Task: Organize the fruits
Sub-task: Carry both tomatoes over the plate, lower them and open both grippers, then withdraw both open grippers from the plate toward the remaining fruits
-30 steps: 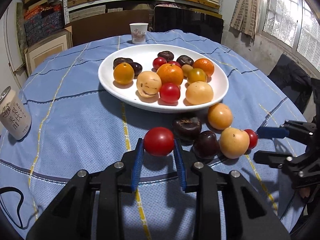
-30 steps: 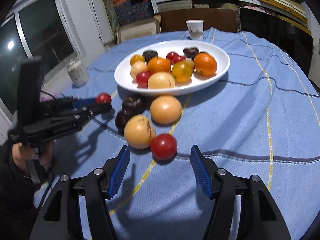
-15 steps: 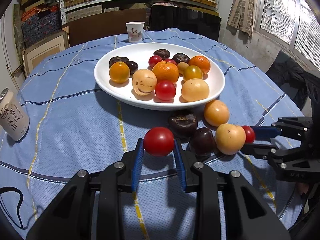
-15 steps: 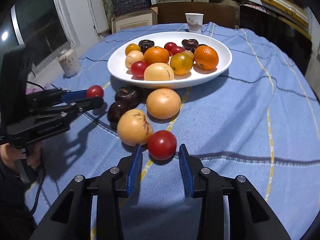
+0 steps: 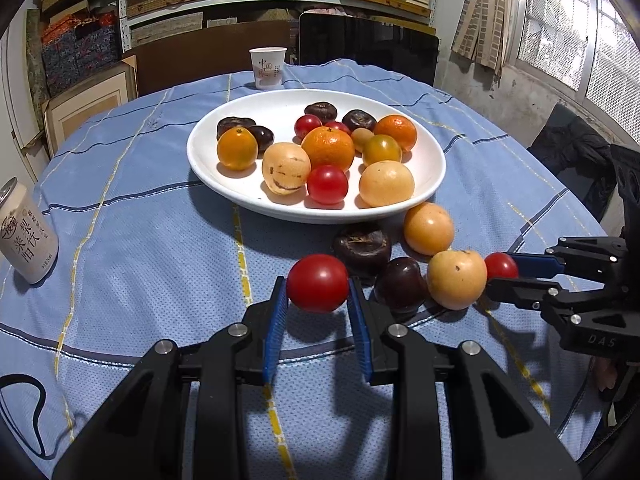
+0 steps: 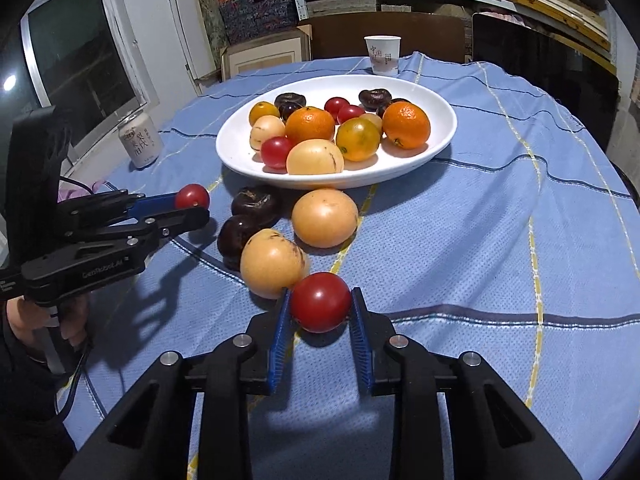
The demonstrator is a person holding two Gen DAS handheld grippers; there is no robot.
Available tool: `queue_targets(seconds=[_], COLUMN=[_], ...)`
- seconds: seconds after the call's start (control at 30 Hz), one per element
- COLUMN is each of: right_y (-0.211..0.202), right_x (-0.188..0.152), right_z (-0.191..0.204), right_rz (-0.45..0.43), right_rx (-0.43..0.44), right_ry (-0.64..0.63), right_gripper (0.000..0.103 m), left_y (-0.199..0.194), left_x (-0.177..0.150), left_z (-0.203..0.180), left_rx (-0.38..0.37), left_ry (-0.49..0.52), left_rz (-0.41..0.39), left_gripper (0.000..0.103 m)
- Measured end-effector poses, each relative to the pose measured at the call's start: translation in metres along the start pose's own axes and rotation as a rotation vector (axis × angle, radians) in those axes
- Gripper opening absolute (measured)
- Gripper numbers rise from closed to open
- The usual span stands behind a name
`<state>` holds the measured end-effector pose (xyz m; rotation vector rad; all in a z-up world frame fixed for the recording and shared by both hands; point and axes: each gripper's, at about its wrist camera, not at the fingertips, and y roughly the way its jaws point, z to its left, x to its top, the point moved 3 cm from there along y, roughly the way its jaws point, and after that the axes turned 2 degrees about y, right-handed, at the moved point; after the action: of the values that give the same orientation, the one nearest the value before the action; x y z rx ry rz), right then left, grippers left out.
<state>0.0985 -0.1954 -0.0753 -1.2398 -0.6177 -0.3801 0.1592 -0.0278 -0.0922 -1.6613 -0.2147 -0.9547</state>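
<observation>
Left wrist view: a red tomato (image 5: 318, 282) is held between the pads of the left gripper (image 5: 318, 304), clear of the cloth, near the plate (image 5: 224, 188)'s front rim. A lift over that rim is advised.

Right wrist view: the right gripper (image 6: 320, 312) is clamped on a second tomato (image 6: 321, 302) touching a yellow fruit (image 6: 272, 263). Loose fruit lies between it and the plate.

Light: bright, even on both views | Source: daylight through window (image 5: 576, 28), right in left view | Shadows: soft, dark under plate (image 5: 224, 184) and fruit, gripper shadows on cloth (image 6: 500, 216) | Glare: highlights on tomatoes | Focus: sharp | Distortion: strong fisheye, black vignette at corners
</observation>
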Motion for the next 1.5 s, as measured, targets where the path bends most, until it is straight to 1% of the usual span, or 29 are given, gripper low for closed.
queue_targets(seconds=[0.23, 0.37, 0.6, 0.73, 0.83, 0.97, 1.07, 1.17, 1.27, 1.37, 1.5], right_y=[-0.004, -0.008, -0.016, -0.019, -0.027, -0.042, -0.05, -0.05, -0.042, -0.023, 0.006], right_x=[-0.004, -0.007, -0.015, -0.02, -0.017, 0.003, 0.029, 0.065, 0.098, 0.132, 0.16], right_z=[-0.004, -0.003, -0.003, -0.004, -0.006, -0.009, -0.009, -0.01, -0.013, -0.017, -0.02], right_rz=[-0.006, -0.014, -0.025, -0.024, -0.038, -0.08, -0.116, -0.155, -0.174, -0.174, -0.158], right_rx=[-0.004, -0.01, -0.011, -0.015, -0.01, 0.006, 0.013, 0.017, 0.021, 0.024, 0.038], right_ry=[0.025, 0.022, 0.021, 0.015, 0.016, 0.017, -0.002, -0.019, -0.022, -0.019, -0.02], right_gripper=[0.03, 0.03, 0.03, 0.03, 0.03, 0.03, 0.03, 0.03, 0.03, 0.03, 0.03], left_y=[-0.004, -0.009, -0.017, -0.025, -0.032, -0.046, -0.05, -0.046, -0.032, -0.012, 0.015], left_x=[0.0, -0.002, -0.009, -0.013, -0.009, 0.01, 0.032, 0.055, 0.078, 0.099, 0.118], left_z=[0.0, 0.0, 0.001, 0.003, 0.005, 0.004, 0.003, 0.003, 0.008, 0.013, 0.018], left_rx=[0.007, 0.025, 0.034, 0.01, -0.003, -0.001, 0.003, 0.012, 0.022, 0.025, 0.041], left_ry=[-0.002, -0.009, -0.032, -0.061, -0.075, -0.058, -0.042, -0.031, -0.031, -0.039, -0.03], left_rz=[-0.011, -0.022, -0.022, -0.023, -0.03, -0.062, -0.08, -0.091, -0.086, -0.071, -0.052], left_gripper=[0.029, 0.029, 0.029, 0.029, 0.029, 0.029, 0.029, 0.029, 0.029, 0.029, 0.029])
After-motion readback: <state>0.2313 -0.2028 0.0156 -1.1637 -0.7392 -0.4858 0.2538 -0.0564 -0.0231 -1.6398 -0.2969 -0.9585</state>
